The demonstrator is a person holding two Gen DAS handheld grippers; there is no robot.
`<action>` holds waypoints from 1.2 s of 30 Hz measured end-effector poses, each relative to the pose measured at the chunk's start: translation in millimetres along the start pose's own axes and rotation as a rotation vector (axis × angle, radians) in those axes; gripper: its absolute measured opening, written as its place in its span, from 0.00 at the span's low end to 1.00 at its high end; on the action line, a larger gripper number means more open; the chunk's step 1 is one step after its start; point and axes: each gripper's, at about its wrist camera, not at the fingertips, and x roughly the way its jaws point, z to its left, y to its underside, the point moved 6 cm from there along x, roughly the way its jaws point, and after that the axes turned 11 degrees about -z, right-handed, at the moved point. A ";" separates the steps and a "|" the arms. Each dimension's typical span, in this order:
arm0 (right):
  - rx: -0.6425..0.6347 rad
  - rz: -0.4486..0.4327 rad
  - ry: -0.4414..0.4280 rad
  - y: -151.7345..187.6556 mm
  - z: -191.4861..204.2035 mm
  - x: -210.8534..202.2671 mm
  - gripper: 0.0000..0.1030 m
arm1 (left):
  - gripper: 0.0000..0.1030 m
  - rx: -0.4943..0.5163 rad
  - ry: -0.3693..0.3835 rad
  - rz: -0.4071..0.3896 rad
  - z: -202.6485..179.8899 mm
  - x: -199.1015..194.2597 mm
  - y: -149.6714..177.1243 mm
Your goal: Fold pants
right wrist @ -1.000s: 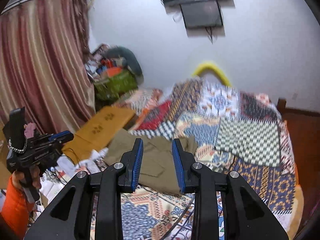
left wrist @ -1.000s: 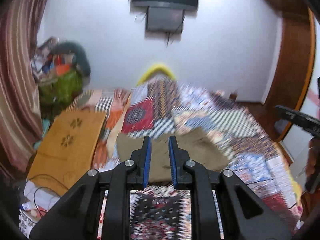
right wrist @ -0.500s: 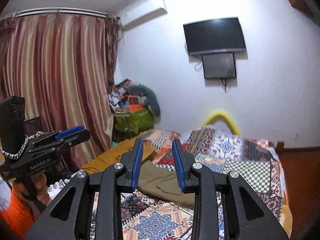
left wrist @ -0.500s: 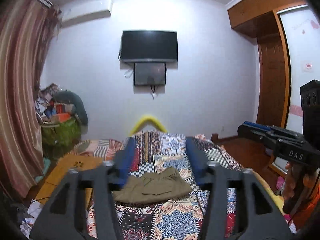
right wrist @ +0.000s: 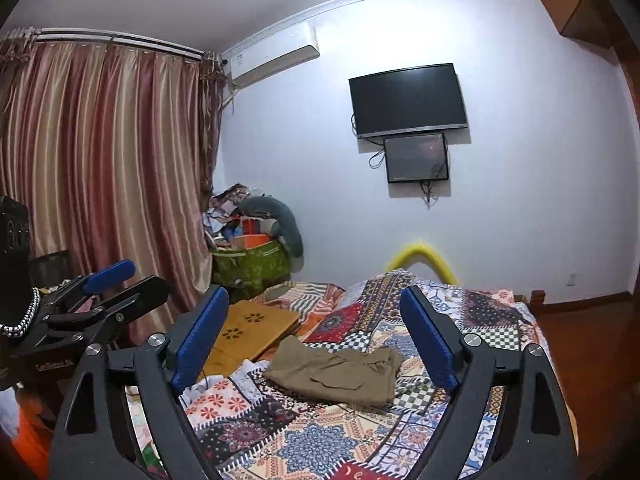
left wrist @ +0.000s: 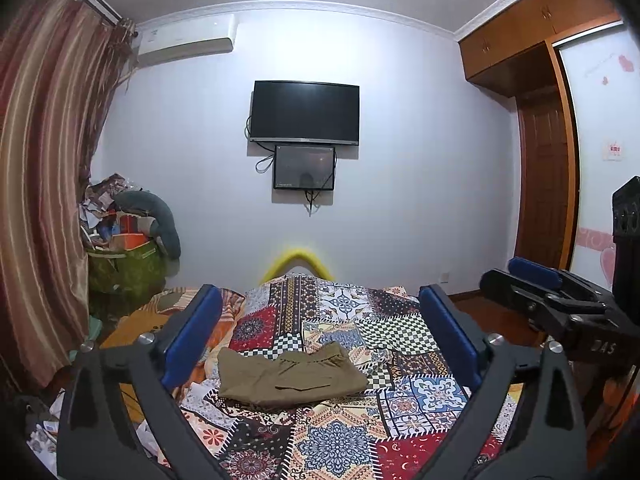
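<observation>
Holding both grippers level above the near end of the bed [left wrist: 344, 436], you have nothing in either one: the left gripper [left wrist: 320, 340] stands with its blue pads spread wide, and the right gripper [right wrist: 316, 340] is spread just as wide, each empty.

Your pants [left wrist: 290, 376] lie ahead of you and below, on the patchwork quilt around the middle of the bed, a little toward its left edge, well apart from both sets of fingers. They look already folded into a compact olive bundle, with the gathered waistband at the end nearer the bed's right edge and a pocket flap on top. The bundle's long axis runs across the bed, left edge to right edge, so it lies crosswise to the way your fingers point.

From the left wrist view the bundle sits almost centred between the pads; from the right wrist view the pants [right wrist: 336, 372] also sit between the pads but slightly left of centre. Neither arm looks clearly nearer, though I'd judge the left gripper better placed for the bundle's left end and the right gripper for the waistband end.

If another fold is wanted, you would need to come down and forward, one gripper to each short end. The upper layers look loose and rumpled at the waistband, so a pinch there may catch only the top layer.

A wooden board [right wrist: 250, 334] lies against the bed's left edge, beside the bundle.
</observation>
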 end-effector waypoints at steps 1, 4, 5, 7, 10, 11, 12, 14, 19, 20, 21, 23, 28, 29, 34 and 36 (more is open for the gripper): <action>0.001 -0.003 0.005 -0.6 -0.5 -0.3 0.98 | 0.98 -0.005 0.002 0.002 0.8 0.0 0.9; -0.006 -0.010 0.009 -1.1 -0.8 -2.9 1.00 | 0.98 -0.007 -0.002 0.007 1.5 -0.7 3.4; -0.012 -0.010 0.016 -1.0 -1.1 -2.2 1.00 | 0.98 -0.008 -0.004 0.010 2.1 -0.4 4.4; -0.016 -0.007 0.019 0.1 -0.8 -3.5 1.00 | 0.98 -0.014 -0.004 0.016 3.5 -0.9 6.4; -0.013 -0.006 0.020 0.7 -2.0 -4.2 1.00 | 0.99 -0.020 -0.005 0.019 4.7 -0.8 8.9; -0.014 -0.005 0.021 0.5 -2.2 -3.9 1.00 | 0.99 -0.020 -0.006 0.019 5.2 -0.6 9.2; -0.015 -0.004 0.021 0.3 -2.2 -4.1 1.00 | 0.99 -0.021 -0.007 0.020 5.7 -0.3 9.4; -0.017 -0.004 0.020 1.8 -1.9 -7.1 1.00 | 0.99 -0.022 -0.008 0.021 5.2 0.4 10.5; -0.024 -0.002 0.020 0.7 -1.0 -7.5 1.00 | 0.99 -0.023 -0.007 0.023 5.5 1.4 11.1; -0.024 -0.001 0.020 1.1 -0.4 -8.2 1.00 | 0.99 -0.024 -0.007 0.023 5.3 1.0 10.3; -0.024 -0.001 0.019 0.5 -0.4 -8.4 1.00 | 0.99 -0.026 -0.006 0.024 5.6 1.7 10.3; -0.024 0.001 0.017 1.0 0.0 -8.2 1.00 | 0.99 -0.029 -0.006 0.025 6.4 2.1 11.8; -0.030 0.016 0.019 2.3 -0.3 -6.4 1.00 | 0.99 -0.032 -0.006 0.031 7.1 4.4 14.2; -0.029 0.019 0.020 2.9 -0.6 -6.4 1.00 | 0.99 -0.032 -0.005 0.032 6.9 4.8 14.6; -0.024 0.027 0.023 2.9 -2.7 -6.0 1.00 | 0.99 -0.031 -0.006 0.032 5.8 5.1 14.2; -0.020 0.027 0.026 2.2 -4.3 -6.4 1.00 | 0.99 -0.032 -0.006 0.032 5.4 5.0 14.3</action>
